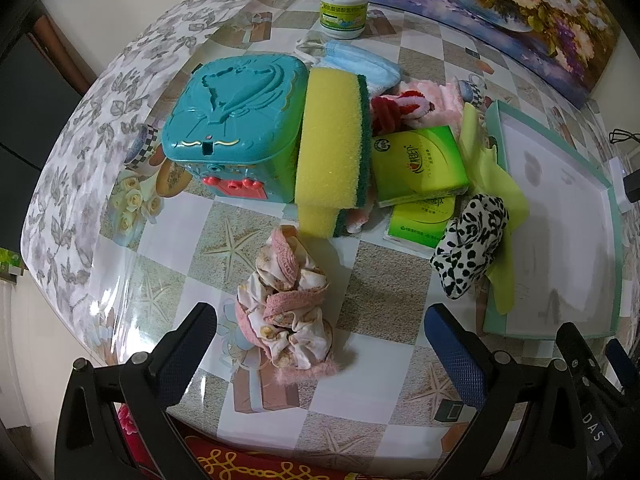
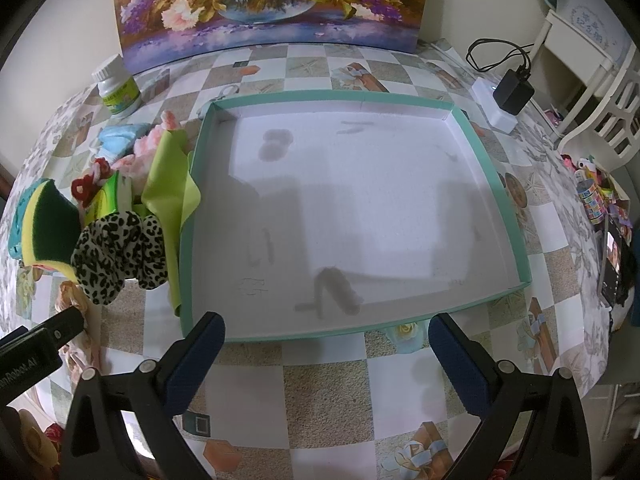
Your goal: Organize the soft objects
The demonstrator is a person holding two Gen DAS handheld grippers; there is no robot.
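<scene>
A pink and cream scrunchie (image 1: 286, 304) lies on the table just ahead of my open left gripper (image 1: 320, 344), between its fingers' line. Behind it, a yellow and green sponge (image 1: 334, 148) leans on a teal plastic box (image 1: 236, 120). A black and white spotted scrunchie (image 1: 472, 246) (image 2: 120, 250) rests on a lime cloth (image 1: 496, 184) (image 2: 170, 176) beside the shallow green-rimmed tray (image 2: 496, 168) (image 1: 612, 248). My right gripper (image 2: 326, 356) stands open over the table at the tray's near edge, holding nothing. The tray's white floor is bare.
Green tissue packs (image 1: 420, 164), a pink and red fluffy cloth (image 1: 404, 106), a blue face mask (image 1: 356, 62) and a white pill bottle (image 1: 344, 0) (image 2: 118, 90) crowd the left. A flower painting (image 2: 276, 4) stands at the back. A charger and cable (image 2: 512, 88) lie at the right.
</scene>
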